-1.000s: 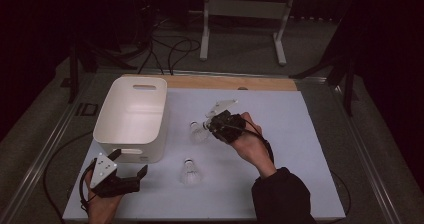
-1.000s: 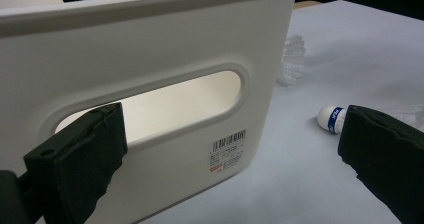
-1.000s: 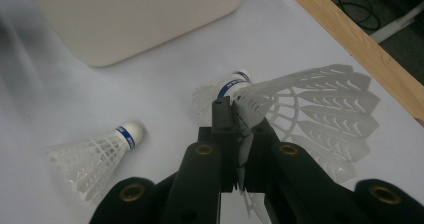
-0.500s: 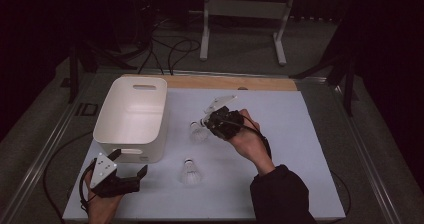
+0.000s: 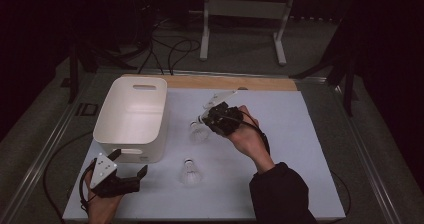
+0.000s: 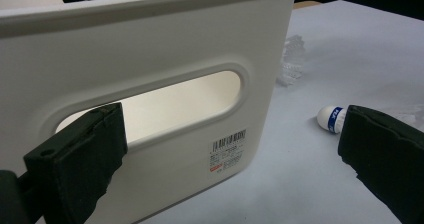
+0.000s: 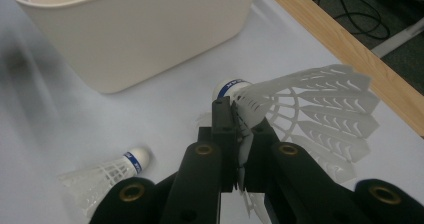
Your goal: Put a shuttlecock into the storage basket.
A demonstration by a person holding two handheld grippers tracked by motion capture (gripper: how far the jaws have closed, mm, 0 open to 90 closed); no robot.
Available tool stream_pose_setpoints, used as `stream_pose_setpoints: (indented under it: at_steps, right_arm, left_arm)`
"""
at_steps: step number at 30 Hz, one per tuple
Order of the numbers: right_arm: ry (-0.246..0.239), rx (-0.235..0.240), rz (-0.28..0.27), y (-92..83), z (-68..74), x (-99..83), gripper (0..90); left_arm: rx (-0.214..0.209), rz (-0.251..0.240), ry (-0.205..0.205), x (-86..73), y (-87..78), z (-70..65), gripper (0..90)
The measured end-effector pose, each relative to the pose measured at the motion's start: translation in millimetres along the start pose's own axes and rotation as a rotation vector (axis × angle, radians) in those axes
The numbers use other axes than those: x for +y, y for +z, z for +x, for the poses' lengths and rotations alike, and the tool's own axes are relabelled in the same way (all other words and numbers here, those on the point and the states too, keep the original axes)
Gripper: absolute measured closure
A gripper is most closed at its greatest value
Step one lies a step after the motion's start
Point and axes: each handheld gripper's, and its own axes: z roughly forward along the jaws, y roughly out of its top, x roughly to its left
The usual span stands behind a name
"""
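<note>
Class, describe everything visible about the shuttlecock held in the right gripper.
The held shuttlecock has a white, plastic-looking mesh skirt and a rounded white cork tip with a blue band. The right gripper is shut on its skirt, near the tip. It hangs above the pale tabletop, close to the white bin, tip pointing toward it.

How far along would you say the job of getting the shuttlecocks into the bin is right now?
Nothing looks done yet: what shows of the bin is empty. In hand: the right gripper is shut on one shuttlecock beside the bin. Left: a second shuttlecock lies on the table, and the left gripper waits open.
</note>
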Motion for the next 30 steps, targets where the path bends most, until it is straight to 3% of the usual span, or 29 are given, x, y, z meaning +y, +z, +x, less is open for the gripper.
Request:
stream_pose_setpoints:
  at_steps: [30]
  right_arm:
    - [0.008,0.018,-0.021,5.4,-6.1,22.5,86.9]
  left_arm:
    - [0.002,-0.001,-0.001,-0.2,-0.4,-0.2,0.0]
